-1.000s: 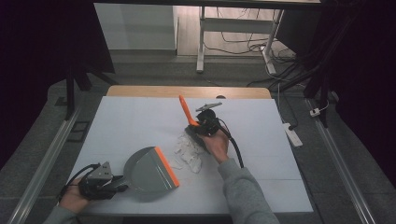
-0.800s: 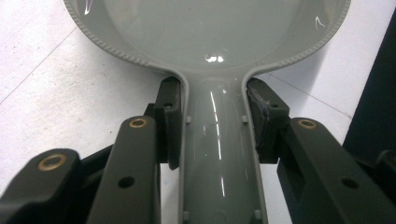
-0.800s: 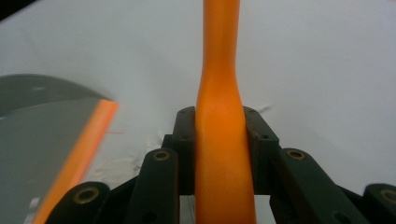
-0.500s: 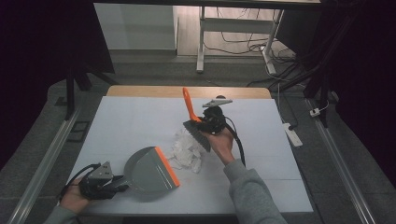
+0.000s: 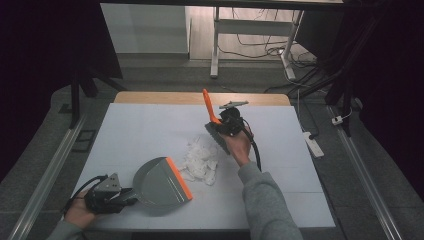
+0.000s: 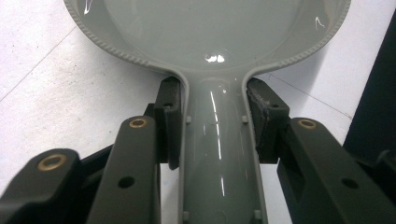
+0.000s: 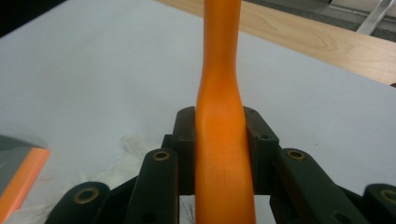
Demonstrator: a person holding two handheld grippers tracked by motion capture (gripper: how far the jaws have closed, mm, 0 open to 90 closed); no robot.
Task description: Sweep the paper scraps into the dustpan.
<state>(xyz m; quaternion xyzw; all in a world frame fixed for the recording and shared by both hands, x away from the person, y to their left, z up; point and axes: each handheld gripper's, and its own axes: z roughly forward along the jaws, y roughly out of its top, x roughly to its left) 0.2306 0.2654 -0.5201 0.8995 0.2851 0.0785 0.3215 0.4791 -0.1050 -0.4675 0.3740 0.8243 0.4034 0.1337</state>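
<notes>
two sets of fingers, both clamped: your right gripper point(image 5: 226, 124) has its fingers point(image 7: 185, 140) pressed on the orange handle of the hand brush point(image 7: 223, 140), and your left gripper point(image 5: 107, 195) has its fingers point(image 6: 170, 123) shut on the grey neck of the dustpan point(image 6: 219, 154). in the high view the brush point(image 5: 212, 120) stands lifted just behind the far edge of the crumpled white paper scraps point(image 5: 201, 160), handle tilted up and away, bristles low toward the pile. the dustpan point(image 5: 157, 181) lies flat on the worktop point(image 5: 140, 130), its orange lip facing the scraps and just beside them.

you look to be at the start of a sweep stroke, brush raised behind the pile. the next move likely calls for lowering the bristles to the white sheet beyond the scraps and drawing them toward the orange lip, while you hold the pan steady and pressed flat.

your right forearm in its grey sleeve point(image 5: 265, 200) reaches forward from the bottom edge, wrist cocked. your left hand sits low at the near left corner.
</notes>
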